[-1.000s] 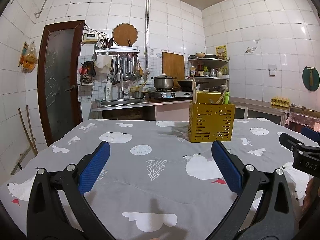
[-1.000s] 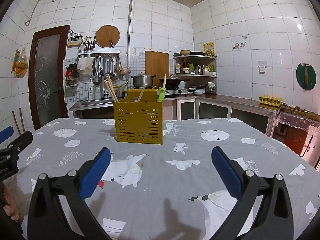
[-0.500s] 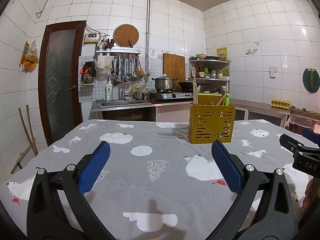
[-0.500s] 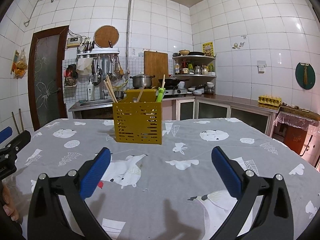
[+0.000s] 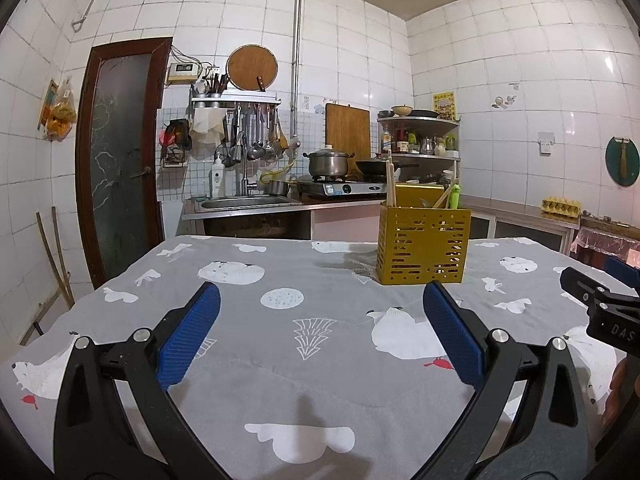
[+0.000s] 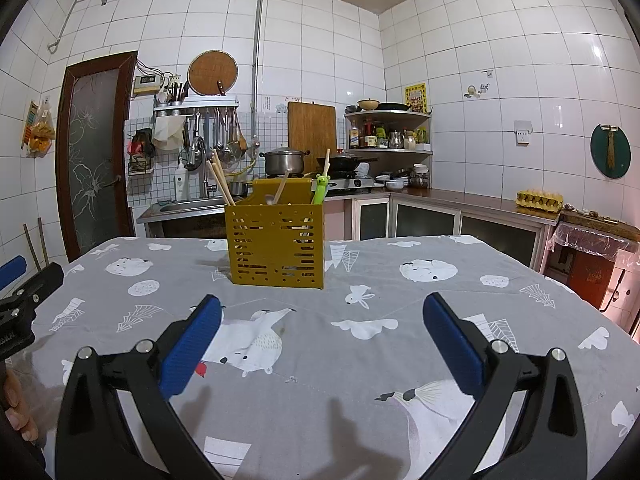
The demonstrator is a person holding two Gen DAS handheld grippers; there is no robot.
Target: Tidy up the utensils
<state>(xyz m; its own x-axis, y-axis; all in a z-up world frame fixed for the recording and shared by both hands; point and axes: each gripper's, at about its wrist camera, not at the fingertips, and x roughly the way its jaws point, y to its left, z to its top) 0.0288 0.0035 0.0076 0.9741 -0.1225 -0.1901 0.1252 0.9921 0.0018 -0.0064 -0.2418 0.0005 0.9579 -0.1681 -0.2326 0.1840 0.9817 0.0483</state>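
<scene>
A yellow perforated utensil holder (image 5: 423, 245) stands upright on the grey patterned tablecloth (image 5: 280, 360); it also shows in the right wrist view (image 6: 275, 245). In it stand wooden chopsticks (image 6: 220, 182), a spoon (image 6: 280, 192) and a green frog-topped utensil (image 6: 321, 189). My left gripper (image 5: 320, 332) is open and empty, low over the cloth, short of the holder and to its left. My right gripper (image 6: 322, 336) is open and empty, in front of the holder. Each gripper shows at the edge of the other's view.
Behind the table are a sink (image 5: 244, 202), a stove with a pot (image 5: 329, 163) and a corner shelf (image 6: 390, 128). A dark door (image 5: 120, 152) is at left. An egg carton (image 6: 538, 200) lies on the right counter.
Both views have tilted up very slightly, so the holder sits a touch lower in frame. Both grippers stay open and empty.
</scene>
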